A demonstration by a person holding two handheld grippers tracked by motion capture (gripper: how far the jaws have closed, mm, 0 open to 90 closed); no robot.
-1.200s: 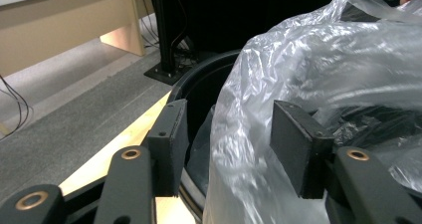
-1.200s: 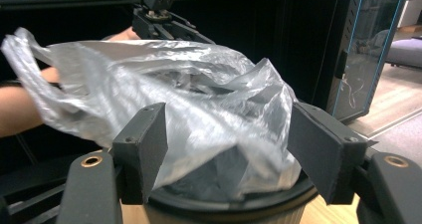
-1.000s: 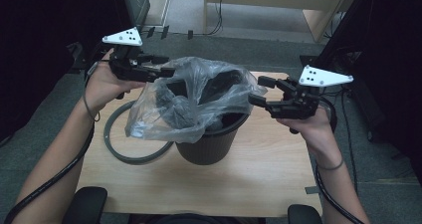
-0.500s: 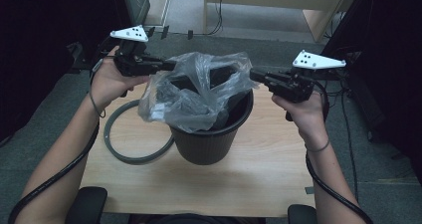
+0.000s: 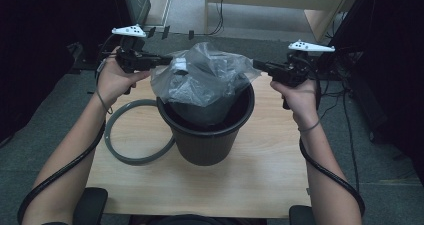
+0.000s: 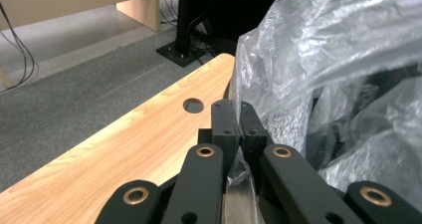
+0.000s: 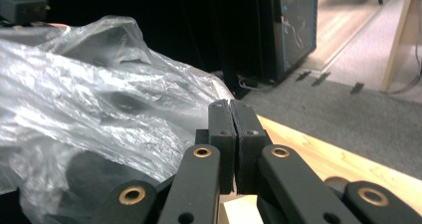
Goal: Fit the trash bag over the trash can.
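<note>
While we hold the clear, crinkled plastic bag (image 5: 205, 77) stretched over the black bin (image 5: 205, 135) on the table (image 5: 260, 175), our left gripper (image 5: 170, 61) and right gripper (image 5: 256, 64) each pinch an edge of it, jaws pressed together.

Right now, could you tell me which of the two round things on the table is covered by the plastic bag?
The black bin, standing upright; the grey ring lies flat and uncovered beside it.
</note>
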